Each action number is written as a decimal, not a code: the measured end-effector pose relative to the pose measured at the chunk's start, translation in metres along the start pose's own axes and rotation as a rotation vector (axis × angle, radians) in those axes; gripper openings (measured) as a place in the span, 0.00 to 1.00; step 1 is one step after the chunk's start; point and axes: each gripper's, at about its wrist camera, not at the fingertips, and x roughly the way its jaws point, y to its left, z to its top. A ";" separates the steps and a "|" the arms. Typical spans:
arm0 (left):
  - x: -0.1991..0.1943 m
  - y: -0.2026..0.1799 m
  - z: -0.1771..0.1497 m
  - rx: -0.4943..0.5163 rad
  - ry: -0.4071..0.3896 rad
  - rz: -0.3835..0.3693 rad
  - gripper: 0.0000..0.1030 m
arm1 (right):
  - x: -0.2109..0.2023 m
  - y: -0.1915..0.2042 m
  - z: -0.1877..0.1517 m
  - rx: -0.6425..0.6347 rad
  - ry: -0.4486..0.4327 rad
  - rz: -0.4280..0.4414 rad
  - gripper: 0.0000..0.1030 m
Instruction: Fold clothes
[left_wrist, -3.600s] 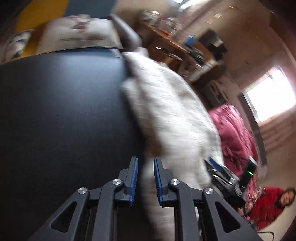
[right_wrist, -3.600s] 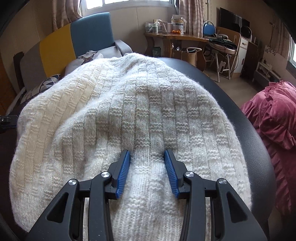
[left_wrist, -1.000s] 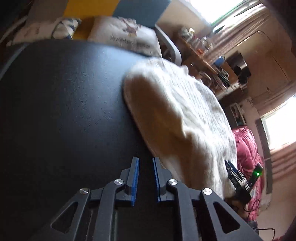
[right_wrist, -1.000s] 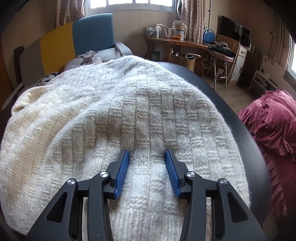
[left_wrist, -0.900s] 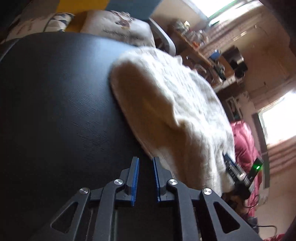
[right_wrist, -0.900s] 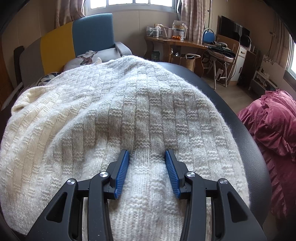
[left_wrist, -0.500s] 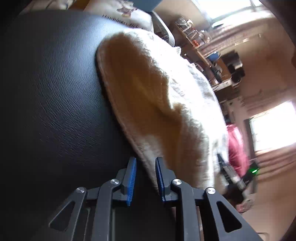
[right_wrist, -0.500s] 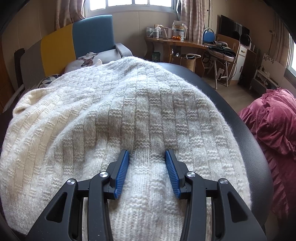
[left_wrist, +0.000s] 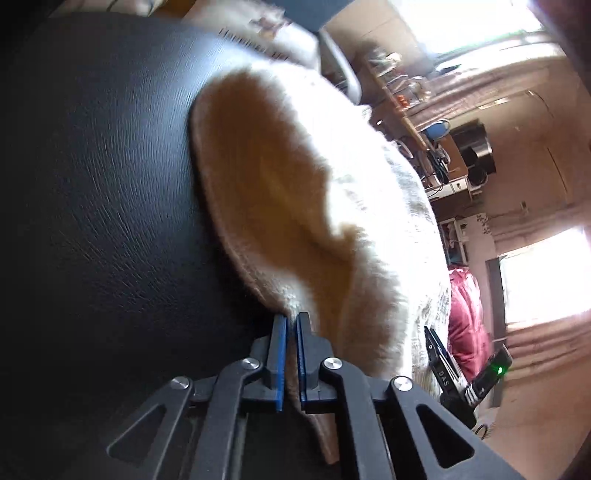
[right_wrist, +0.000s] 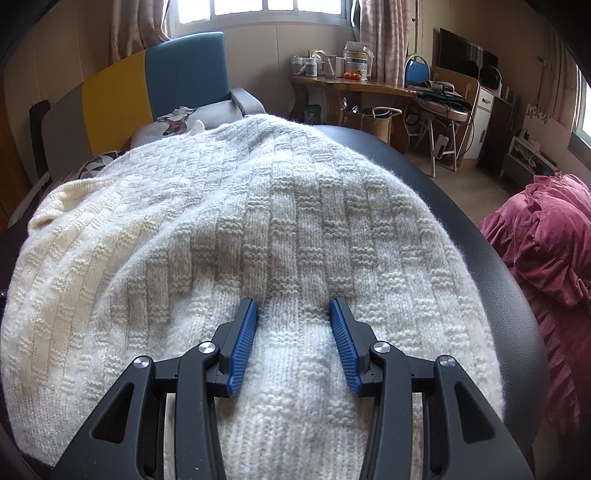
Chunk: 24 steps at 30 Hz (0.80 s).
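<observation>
A cream knitted sweater (right_wrist: 258, 206) lies spread over a black padded table (right_wrist: 491, 258). In the left wrist view the sweater (left_wrist: 388, 206) shows its near edge curling up off the black surface (left_wrist: 92, 221). My left gripper (left_wrist: 291, 316) is shut on that edge, a thin strip of knit pinched between the blue pads. My right gripper (right_wrist: 294, 304) sits at the sweater's near end, its pads held apart by a thick bunch of knit that fills the gap. The right gripper (left_wrist: 439, 365) also shows at the lower right of the left wrist view.
A heap of pink fabric (right_wrist: 546, 236) lies off the table's right side. Behind the table stand a blue and yellow sofa (right_wrist: 184, 74) with cushions and a cluttered wooden desk (right_wrist: 351, 85). Bare black tabletop stretches left of the sweater.
My left gripper has moved in from the bare tabletop to the sweater's edge and closed on it, and that edge now stands lifted. The right gripper has not moved.
</observation>
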 end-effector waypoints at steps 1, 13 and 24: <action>-0.015 -0.005 0.002 0.042 -0.034 0.001 0.03 | 0.000 0.000 0.000 0.001 0.000 0.001 0.44; -0.113 0.068 0.006 0.171 -0.106 0.332 0.02 | 0.000 0.001 0.000 -0.009 0.005 -0.012 0.44; -0.129 0.096 -0.005 0.189 -0.070 0.208 0.23 | -0.001 0.004 -0.001 -0.018 0.003 -0.026 0.44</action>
